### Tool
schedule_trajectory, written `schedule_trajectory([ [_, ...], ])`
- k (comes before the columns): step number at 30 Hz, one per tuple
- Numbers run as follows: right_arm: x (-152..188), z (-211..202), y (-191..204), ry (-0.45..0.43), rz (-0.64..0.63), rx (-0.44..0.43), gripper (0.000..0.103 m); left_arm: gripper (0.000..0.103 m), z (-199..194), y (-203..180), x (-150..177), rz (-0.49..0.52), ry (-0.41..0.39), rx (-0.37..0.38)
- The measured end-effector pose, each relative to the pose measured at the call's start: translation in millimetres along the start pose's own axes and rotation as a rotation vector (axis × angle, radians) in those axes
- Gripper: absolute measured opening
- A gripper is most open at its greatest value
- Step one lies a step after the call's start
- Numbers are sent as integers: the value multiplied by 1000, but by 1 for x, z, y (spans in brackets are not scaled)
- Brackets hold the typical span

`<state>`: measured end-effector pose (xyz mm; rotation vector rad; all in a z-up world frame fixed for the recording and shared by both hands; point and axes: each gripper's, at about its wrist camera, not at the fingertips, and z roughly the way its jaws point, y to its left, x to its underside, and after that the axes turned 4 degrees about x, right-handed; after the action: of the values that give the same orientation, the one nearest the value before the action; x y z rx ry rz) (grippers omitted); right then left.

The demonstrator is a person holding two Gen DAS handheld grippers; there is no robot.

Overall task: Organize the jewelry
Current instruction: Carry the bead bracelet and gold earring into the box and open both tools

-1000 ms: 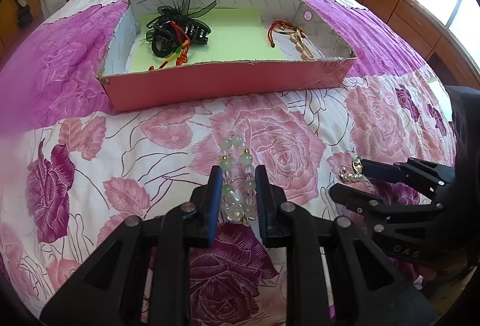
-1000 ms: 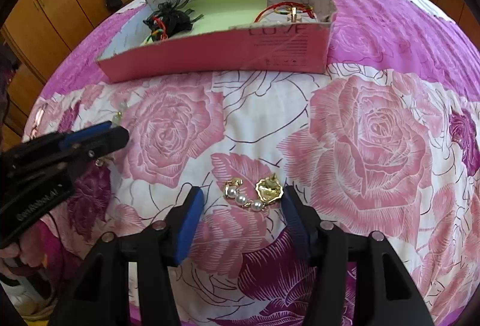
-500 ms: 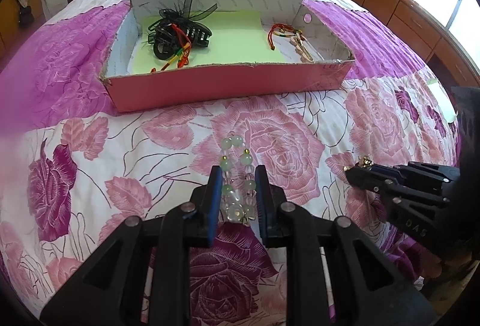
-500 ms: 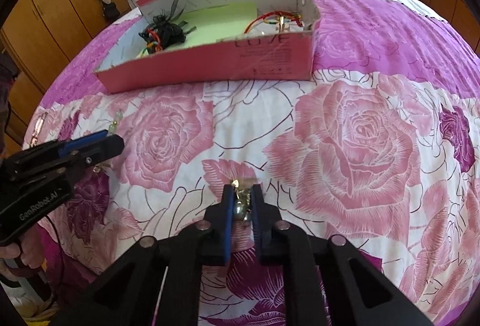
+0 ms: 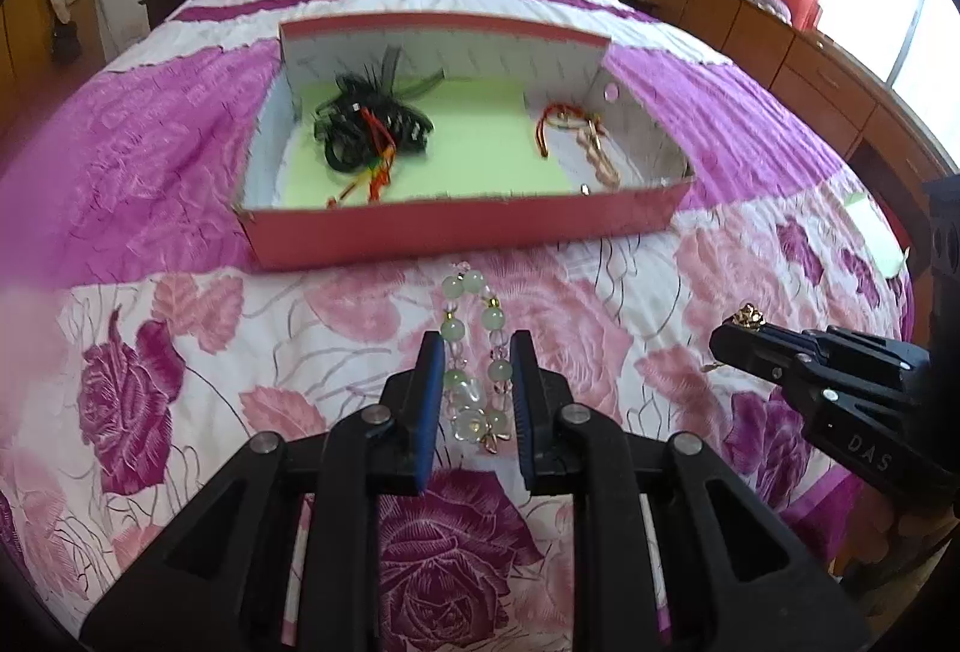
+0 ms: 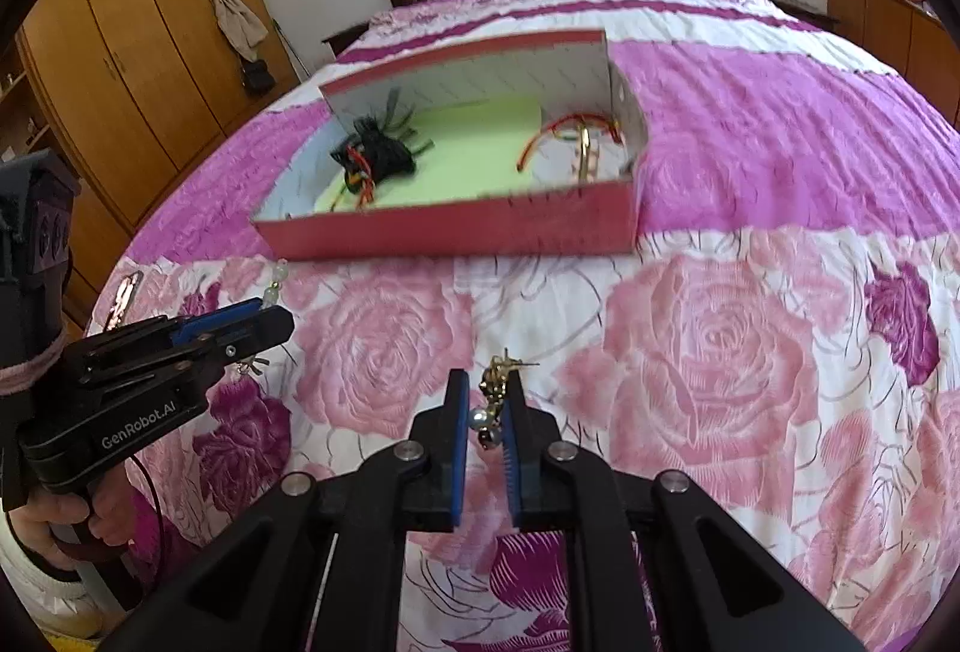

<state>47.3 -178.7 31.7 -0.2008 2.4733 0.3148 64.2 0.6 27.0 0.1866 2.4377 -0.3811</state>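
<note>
My left gripper [image 5: 474, 382] has its jaws drawn narrow around a green-and-clear bead bracelet [image 5: 474, 352], the pads pressing its lower loop while the upper beads trail out over the rose-print bedspread [image 5: 180, 352]. My right gripper [image 6: 485, 412] has its jaws pinched almost shut on a gold-and-pearl earring [image 6: 493, 400]; its gold end pokes out above the tips and a pearl sits between the blue pads. Both pieces are in front of the pink cardboard box [image 5: 468, 232], which sits on the bed. Inside the box, on green lining, a black hair claw tangled with ribbons [image 5: 366, 129] lies at the left and a red cord bracelet [image 5: 558, 129] at the right.
</note>
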Motion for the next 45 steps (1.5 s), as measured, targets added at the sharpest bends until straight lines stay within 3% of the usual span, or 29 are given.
schedule_trajectory([
  [19,-55,-5,23,-233,-45,-19,11,14,-11,0,-40,43,-223,-67],
  [31,-94,8,15,-375,-58,26,11,14,3,12,-73,69,-378,-141],
  [38,-119,34,-1,-390,-33,71,11,14,27,25,-85,48,-388,-169],
  [45,-130,66,-7,-331,-39,103,11,14,54,37,-88,16,-328,-179],
])
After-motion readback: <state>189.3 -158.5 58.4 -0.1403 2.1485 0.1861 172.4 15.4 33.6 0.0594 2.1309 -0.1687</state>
